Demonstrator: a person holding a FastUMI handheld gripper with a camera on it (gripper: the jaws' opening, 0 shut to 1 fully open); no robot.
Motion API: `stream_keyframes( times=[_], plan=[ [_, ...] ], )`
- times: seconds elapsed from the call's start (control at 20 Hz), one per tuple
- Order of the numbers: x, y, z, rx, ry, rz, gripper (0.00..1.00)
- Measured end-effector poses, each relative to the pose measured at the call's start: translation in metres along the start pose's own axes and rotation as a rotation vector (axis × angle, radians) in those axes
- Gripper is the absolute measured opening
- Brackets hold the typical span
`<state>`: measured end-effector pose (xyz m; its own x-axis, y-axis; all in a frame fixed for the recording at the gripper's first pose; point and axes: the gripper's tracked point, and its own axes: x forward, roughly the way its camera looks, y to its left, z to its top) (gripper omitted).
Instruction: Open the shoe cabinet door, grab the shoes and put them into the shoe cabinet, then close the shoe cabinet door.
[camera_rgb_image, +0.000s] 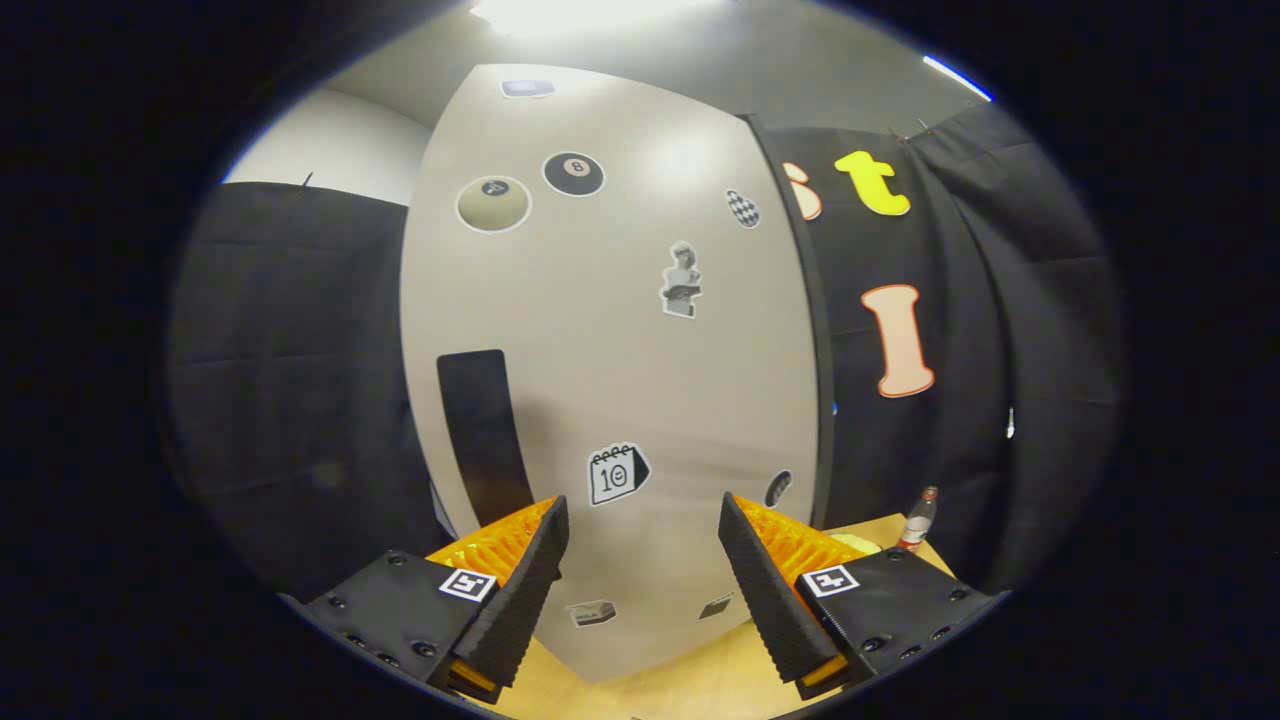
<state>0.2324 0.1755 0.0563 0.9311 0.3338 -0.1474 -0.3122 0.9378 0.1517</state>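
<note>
Pale grey and dotted with stickers, the cabinet door (610, 330) stood shut just ahead of the gripper (643, 560), as caught from the gripper view. Its fingers were spread wide and held nothing, with a bare stretch of door showing between them. A dark upright handle (485, 435) sat near the door's left edge, just beyond the left finger (525, 590). The cabinet rested on a wooden table (690, 685), and a small bottle (918, 520) stood past the right finger (765, 585), by the black cloth wall (290, 400).

No shoes could be seen, so their place could not be told. A shut door with released fingers in front of it would suit two stages alike: the door yet to be pulled open, or the door closed again with the shoes behind it. The scene did not settle which. Any pull on the door would call for shifting the fingers left to straddle the handle and closing on it squarely.

Readable writing was scant: an "8" on a billiard-ball sticker (573, 173) and "10" on a calendar sticker (617, 474). Square coded tags (468, 584) marked the gripper's body. Other stickers were too small to read.
</note>
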Motion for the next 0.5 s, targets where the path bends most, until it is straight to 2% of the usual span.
stream_keyframes(
  times=[0.2, 0.5],
  plan=[
    [-0.016, -0.006, 0.011, -0.044, -0.017, 0.016, 0.96],
    [-0.069, -0.049, 0.027, -0.142, -0.043, -0.053, 0.98]
  ],
)
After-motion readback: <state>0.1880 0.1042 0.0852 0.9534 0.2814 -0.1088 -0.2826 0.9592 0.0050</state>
